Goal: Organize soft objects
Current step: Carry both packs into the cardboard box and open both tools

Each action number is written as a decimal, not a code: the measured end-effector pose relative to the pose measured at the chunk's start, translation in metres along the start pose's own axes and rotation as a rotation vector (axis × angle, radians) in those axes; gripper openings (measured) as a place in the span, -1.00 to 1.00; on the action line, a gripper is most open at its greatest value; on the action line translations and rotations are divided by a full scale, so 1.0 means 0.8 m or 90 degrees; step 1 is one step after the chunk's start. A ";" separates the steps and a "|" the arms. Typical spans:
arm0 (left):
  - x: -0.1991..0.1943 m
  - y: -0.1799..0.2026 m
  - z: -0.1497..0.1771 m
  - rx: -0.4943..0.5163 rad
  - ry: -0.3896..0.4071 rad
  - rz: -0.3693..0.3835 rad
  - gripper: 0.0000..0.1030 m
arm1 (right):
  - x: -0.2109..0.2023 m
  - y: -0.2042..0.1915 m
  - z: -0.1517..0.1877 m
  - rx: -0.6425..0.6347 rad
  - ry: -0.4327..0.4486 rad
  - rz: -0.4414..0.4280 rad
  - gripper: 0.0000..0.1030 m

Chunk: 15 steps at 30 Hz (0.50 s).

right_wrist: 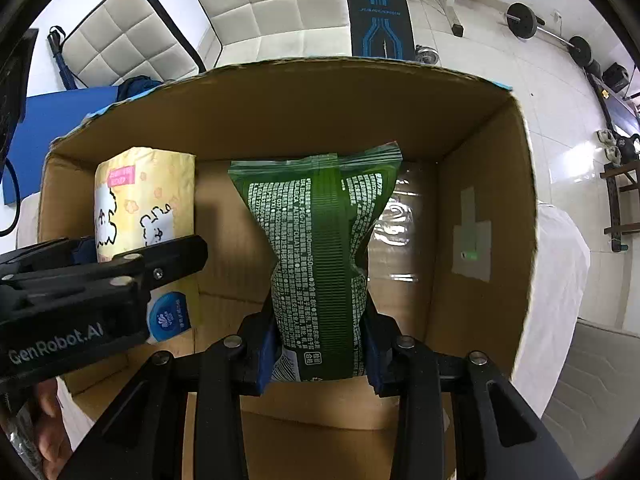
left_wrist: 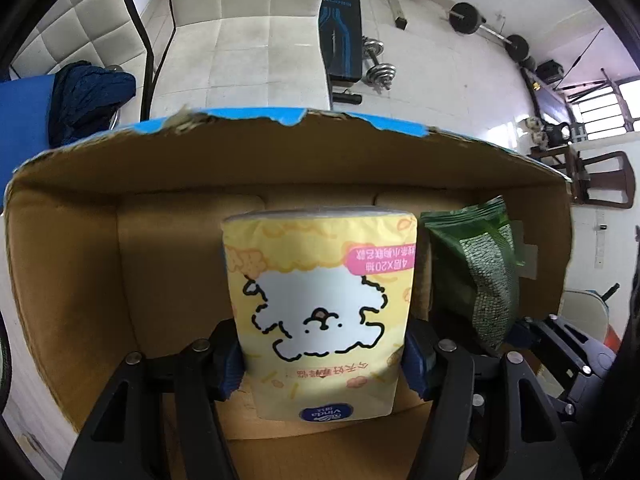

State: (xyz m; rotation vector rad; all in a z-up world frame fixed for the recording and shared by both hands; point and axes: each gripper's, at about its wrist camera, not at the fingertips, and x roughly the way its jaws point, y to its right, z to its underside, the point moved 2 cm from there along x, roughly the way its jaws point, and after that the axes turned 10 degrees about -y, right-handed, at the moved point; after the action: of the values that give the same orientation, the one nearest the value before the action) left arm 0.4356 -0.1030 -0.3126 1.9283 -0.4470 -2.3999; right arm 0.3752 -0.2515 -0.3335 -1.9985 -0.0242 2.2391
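Observation:
My left gripper (left_wrist: 322, 364) is shut on a yellow tissue pack (left_wrist: 320, 304) with a white cartoon dog, held inside an open cardboard box (left_wrist: 280, 152). My right gripper (right_wrist: 318, 346) is shut on a green wet-wipes pack (right_wrist: 320, 248), squeezed at its middle, also inside the box (right_wrist: 480, 200). The two packs stand side by side: the green pack shows right of the yellow one in the left wrist view (left_wrist: 480, 272), and the yellow pack (right_wrist: 140, 200) shows left in the right wrist view, with the left gripper's body (right_wrist: 80, 288) in front of it.
The box has a torn blue-edged far flap and clear tape on its floor (right_wrist: 396, 220). White padded cushions (left_wrist: 248, 52), a blue mat (right_wrist: 52, 128), a dark blue cloth (left_wrist: 88, 92), a weight bench (right_wrist: 380, 12) and dumbbells (left_wrist: 380, 68) lie beyond on the tiled floor.

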 end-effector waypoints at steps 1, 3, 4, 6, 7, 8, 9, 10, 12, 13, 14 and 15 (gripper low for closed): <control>0.000 0.001 -0.001 -0.004 -0.003 -0.004 0.18 | 0.001 -0.001 -0.003 0.000 -0.002 0.002 -0.25; 0.003 0.001 -0.001 -0.013 -0.017 -0.016 0.18 | 0.004 -0.004 -0.002 0.005 -0.015 -0.006 -0.04; 0.004 0.003 -0.002 -0.013 -0.019 -0.019 0.20 | 0.006 -0.007 -0.005 0.011 -0.019 -0.009 0.06; 0.003 0.005 0.000 -0.011 -0.019 -0.023 0.21 | 0.003 -0.009 -0.003 0.013 -0.013 -0.008 0.44; 0.002 0.006 0.002 -0.009 -0.016 -0.023 0.26 | 0.001 -0.011 -0.003 0.013 -0.009 -0.002 0.45; 0.000 0.007 0.004 -0.008 -0.012 -0.027 0.32 | -0.001 -0.011 -0.002 0.014 -0.005 -0.002 0.45; -0.002 0.008 0.007 -0.007 -0.009 -0.030 0.42 | -0.003 -0.013 0.000 0.014 -0.005 -0.005 0.45; -0.005 0.009 0.011 -0.005 -0.003 -0.032 0.46 | -0.004 -0.014 0.004 0.015 -0.008 -0.005 0.45; -0.008 0.009 0.019 0.000 0.005 -0.046 0.63 | -0.006 -0.017 0.005 0.014 -0.007 0.002 0.68; -0.011 0.008 0.026 0.000 0.011 -0.052 0.71 | -0.009 -0.020 0.008 0.013 -0.002 0.007 0.88; -0.012 0.009 0.030 0.002 0.015 -0.053 0.74 | -0.011 -0.021 0.010 0.012 0.001 0.006 0.94; -0.014 0.009 0.037 0.007 0.019 -0.053 0.77 | -0.014 -0.024 0.016 0.011 0.003 0.002 0.98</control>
State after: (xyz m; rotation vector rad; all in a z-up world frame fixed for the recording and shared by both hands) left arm 0.4083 -0.1017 -0.2942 2.0232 -0.3861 -2.4203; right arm 0.3655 -0.2332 -0.3189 -1.9970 -0.0004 2.2283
